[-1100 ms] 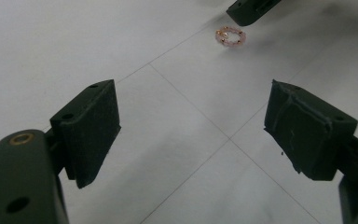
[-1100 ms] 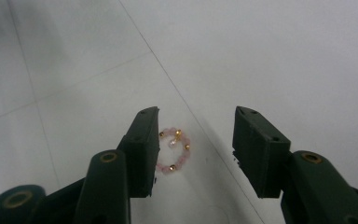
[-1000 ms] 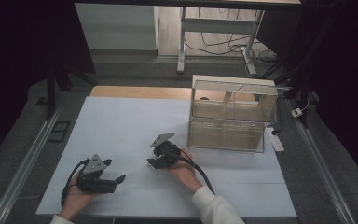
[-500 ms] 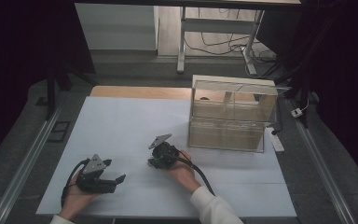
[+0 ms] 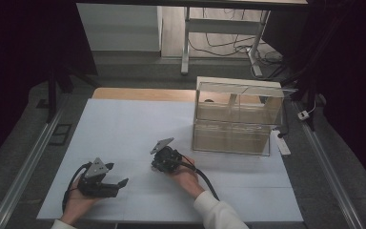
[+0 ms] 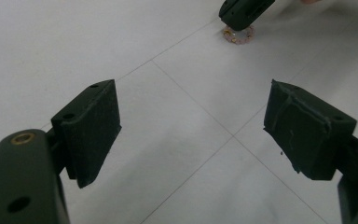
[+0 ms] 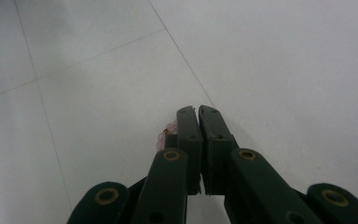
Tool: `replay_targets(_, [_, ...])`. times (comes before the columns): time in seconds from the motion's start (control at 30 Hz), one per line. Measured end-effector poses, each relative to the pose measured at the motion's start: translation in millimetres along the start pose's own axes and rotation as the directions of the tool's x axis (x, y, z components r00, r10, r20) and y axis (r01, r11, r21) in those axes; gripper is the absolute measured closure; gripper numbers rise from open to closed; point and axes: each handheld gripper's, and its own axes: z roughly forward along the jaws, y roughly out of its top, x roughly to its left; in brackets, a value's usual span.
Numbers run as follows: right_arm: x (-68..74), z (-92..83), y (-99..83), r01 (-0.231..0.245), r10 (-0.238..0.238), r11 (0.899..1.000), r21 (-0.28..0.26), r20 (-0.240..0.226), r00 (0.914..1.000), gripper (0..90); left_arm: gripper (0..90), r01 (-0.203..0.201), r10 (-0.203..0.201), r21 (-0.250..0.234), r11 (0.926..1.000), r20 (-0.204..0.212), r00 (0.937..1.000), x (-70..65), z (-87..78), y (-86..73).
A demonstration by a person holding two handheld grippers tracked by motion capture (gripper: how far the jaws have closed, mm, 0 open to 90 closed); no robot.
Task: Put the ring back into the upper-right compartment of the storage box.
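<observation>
Your desk (image 5: 124,124) wears a matt white, paper-like sheet with faint seams. The box (image 5: 238,117) on it looks like clear, glossy plastic. Each tool (image 6: 193,135) has matt black jaws with brass-coloured rivets. The small ring (image 6: 238,36) looks beaded, pinkish and slightly shiny.

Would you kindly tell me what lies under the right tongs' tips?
A small pinkish bead ring lies on the white table beneath the shut right tongs. The tips cover part of it, so any grip is unclear.

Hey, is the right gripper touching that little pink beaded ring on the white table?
Touching. In the left gripper view, the right gripper has its shut tip down on the pink beaded ring, with no gap between them.
</observation>
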Motion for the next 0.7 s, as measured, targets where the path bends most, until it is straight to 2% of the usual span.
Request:
replay_targets(0.23, [0.9, -10.0, 2.7, -0.011, 0.011, 0.999, -0.040, 0.000, 0.9999, 86.7, 18.3, -0.001, 0.001, 0.002, 1.0000, -0.001, 1.0000, 0.2, -0.1, -0.1])
replay_targets(0.7, [7.0, -29.3, 6.9, 0.014, -0.015, 0.994, -0.105, -0.005, 0.9999, 86.7, 18.4, 0.000, 0.000, 0.004, 1.0000, -0.004, 1.0000, 0.7, 0.7, -0.4])
